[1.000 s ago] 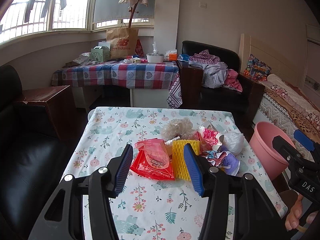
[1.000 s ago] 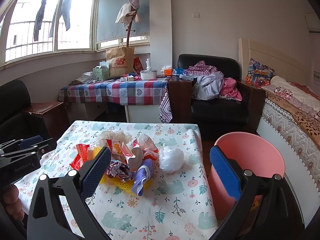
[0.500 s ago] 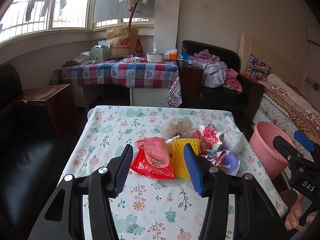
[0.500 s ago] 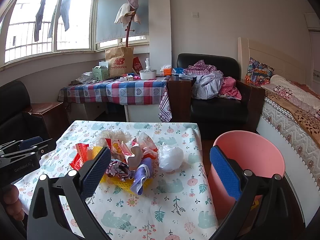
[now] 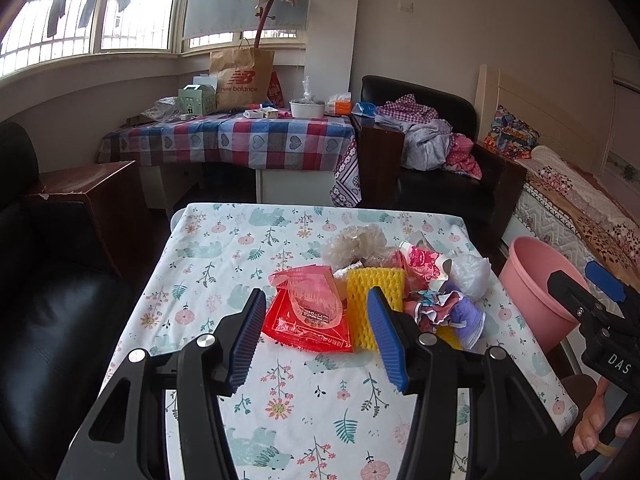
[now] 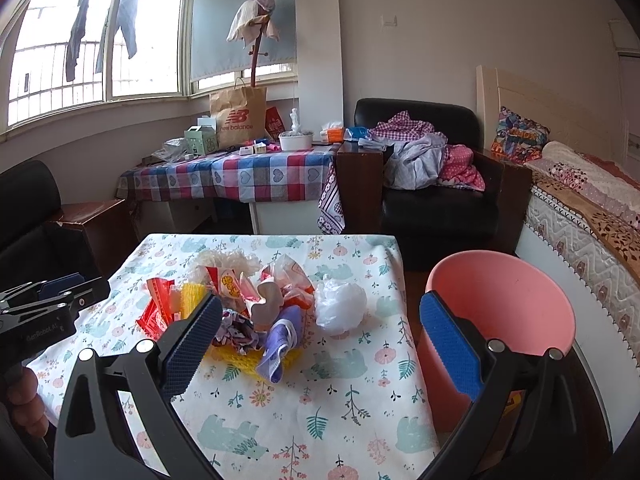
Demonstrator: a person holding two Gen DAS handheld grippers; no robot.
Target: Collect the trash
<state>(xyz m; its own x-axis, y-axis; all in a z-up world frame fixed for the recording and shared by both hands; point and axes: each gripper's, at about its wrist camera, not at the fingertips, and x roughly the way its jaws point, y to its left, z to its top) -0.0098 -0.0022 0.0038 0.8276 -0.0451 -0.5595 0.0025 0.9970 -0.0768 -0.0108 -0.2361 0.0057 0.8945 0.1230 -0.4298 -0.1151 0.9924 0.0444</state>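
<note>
A heap of wrappers and bags is lying in the middle of a floral-clothed table (image 5: pixel 208 264), with a pink bin (image 6: pixel 500 304) standing on the floor just beside the table's right edge. The left gripper (image 5: pixel 316 336) is being held over the near side with jaws moderately parted and empty, framing a red wrapper (image 5: pixel 308 316) beside a yellow foam net (image 5: pixel 374 300); the right gripper (image 6: pixel 320 344) is being held wide open, also empty, near a white plastic bag (image 6: pixel 340 306). Collection is judged as only being started, and a descent onto one piece is being called for next.
</note>
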